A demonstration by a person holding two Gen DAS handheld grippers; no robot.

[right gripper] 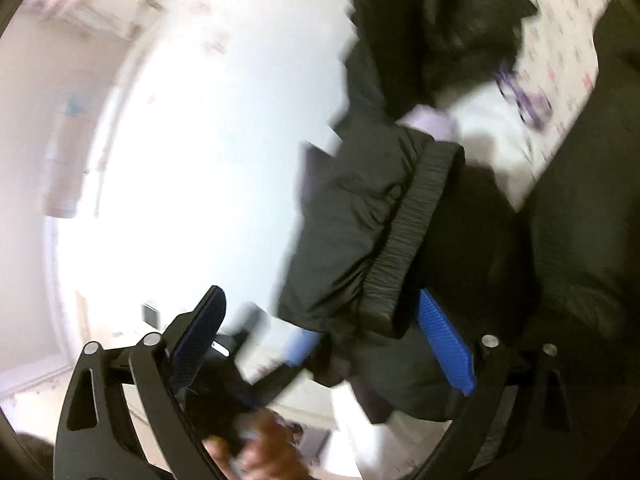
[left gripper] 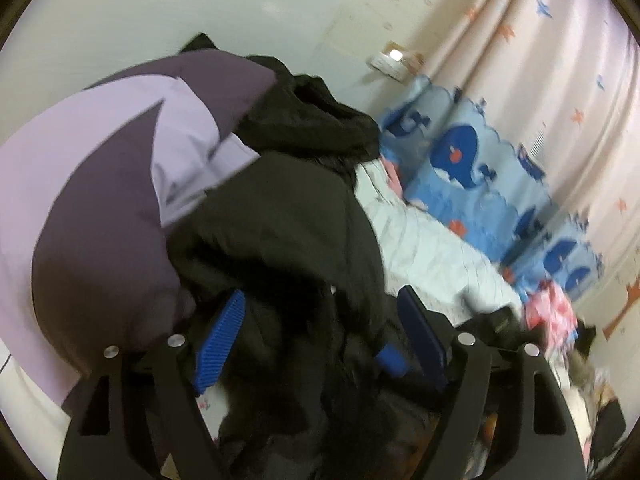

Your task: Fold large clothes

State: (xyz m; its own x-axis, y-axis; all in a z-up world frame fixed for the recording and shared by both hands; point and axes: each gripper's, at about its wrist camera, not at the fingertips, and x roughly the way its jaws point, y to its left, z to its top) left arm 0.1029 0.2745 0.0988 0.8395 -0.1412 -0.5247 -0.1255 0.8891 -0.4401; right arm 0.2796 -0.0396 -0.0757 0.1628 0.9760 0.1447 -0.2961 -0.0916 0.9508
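Jacket (left gripper: 168, 168) fills our left wrist view: a bulky black and purple garment heaped on the bed (left gripper: 432, 256), with the whale cushions (left gripper: 480, 168) and curtain (left gripper: 560, 80) behind it. Our left gripper (left gripper: 320, 320) stands wide, its blue pads (left gripper: 224, 332) either side of a fold of black cloth; the cloth lies between them, but we see no pinch, so we judge it loose there.

From the right wrist view, blurred and tilted, the jacket (right gripper: 360, 216) hangs against the bright wall (right gripper: 200, 160), its ribbed cuff (right gripper: 408, 240) just above the right gripper (right gripper: 320, 320). The jaws gape wide; the cuff and sleeve sit near the blue pad (right gripper: 444, 344) on one side, well apart from the other finger. A hand (right gripper: 256, 452) shows at the bottom edge, its task unclear.

We judge the fold barely begun: we are gathering the jacket and looking for holds. Next we need a firm grip on the sleeve or hem with each gripper, then to spread the jacket flat on the bed before folding.
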